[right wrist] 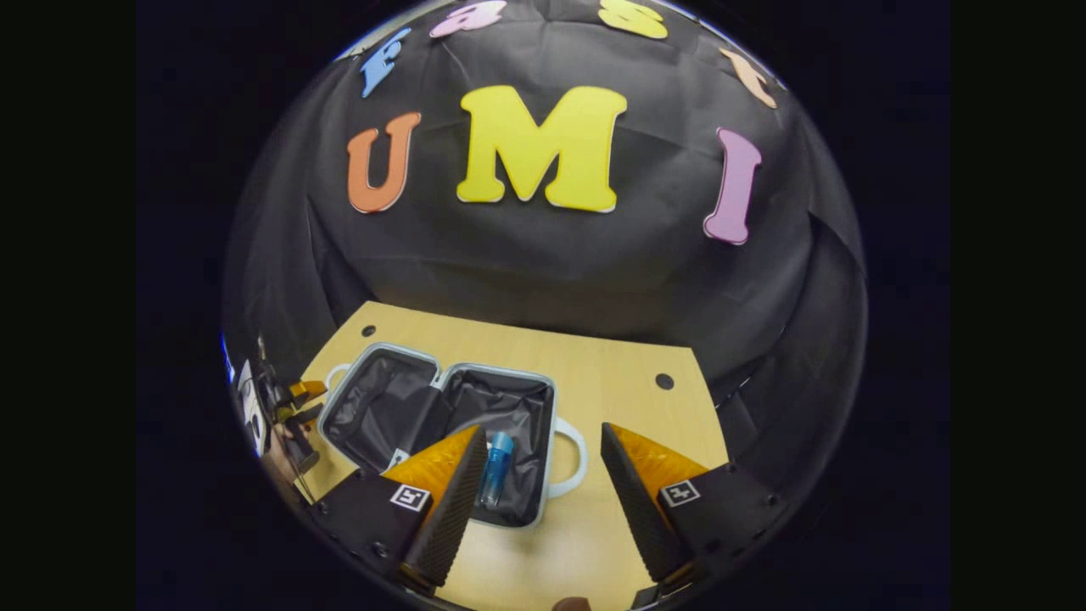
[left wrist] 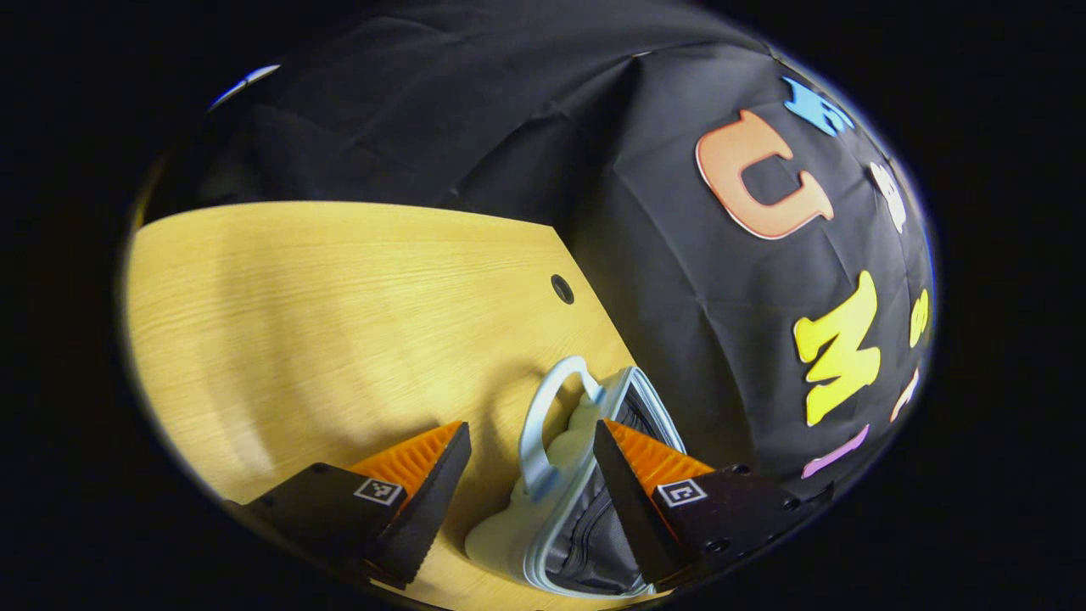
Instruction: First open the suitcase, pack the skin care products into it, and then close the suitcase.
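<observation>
Right gripper view: claw agape above suitcase

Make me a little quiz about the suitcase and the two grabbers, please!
1. True or false: the suitcase lies open on the table.
2. What lies inside its right half? A) the blue bottle B) a spoon C) a sock
3. Fill in: the left gripper has its jaws around the suitcase's ____, not yet squeezing.

Key: 1 true. 2 A. 3 handle. The right gripper is open too.
</observation>
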`<state>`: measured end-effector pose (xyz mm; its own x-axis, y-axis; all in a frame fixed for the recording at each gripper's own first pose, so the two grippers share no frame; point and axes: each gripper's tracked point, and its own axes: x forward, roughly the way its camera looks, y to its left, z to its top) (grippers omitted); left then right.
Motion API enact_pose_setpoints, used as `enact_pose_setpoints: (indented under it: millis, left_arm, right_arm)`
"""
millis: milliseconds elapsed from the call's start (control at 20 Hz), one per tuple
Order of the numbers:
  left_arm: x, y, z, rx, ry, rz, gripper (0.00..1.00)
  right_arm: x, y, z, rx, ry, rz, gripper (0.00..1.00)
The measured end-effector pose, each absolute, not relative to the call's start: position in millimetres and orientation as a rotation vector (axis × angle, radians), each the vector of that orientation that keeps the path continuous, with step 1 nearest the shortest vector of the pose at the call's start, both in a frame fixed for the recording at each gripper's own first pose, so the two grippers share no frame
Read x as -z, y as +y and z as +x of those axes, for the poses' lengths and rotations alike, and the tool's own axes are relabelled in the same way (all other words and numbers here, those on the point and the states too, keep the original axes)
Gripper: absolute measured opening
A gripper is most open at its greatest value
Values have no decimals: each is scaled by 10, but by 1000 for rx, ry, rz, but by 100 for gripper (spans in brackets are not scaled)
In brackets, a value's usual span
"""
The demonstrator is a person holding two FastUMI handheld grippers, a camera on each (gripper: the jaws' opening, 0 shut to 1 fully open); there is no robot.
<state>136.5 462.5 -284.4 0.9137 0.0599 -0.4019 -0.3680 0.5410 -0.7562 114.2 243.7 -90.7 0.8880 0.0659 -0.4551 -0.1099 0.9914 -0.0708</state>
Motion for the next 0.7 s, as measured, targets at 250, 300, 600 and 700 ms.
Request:
enact_pose_setpoints:
  millis: [250, 300, 600, 700]
  left_arm:
    - [3007, 4557, 1485, -244, 359, -1053, 69]
    - [2990, 4532, 1523, -234, 348, -1059, 51]
    - [2946, 4504, 1534, -220, 364, -1009, 17]
    - [2895, 4493, 1498, -222, 369, -1008, 13]
  right_arm:
    - [826, 2372, 908, -115, 446, -100, 80]
    - [838, 2361, 886, -119, 445, -109, 80]
    - [884, 2293, 820, -136, 456, -93, 80]
    - [845, 2247, 811, -138, 450, -82, 80]
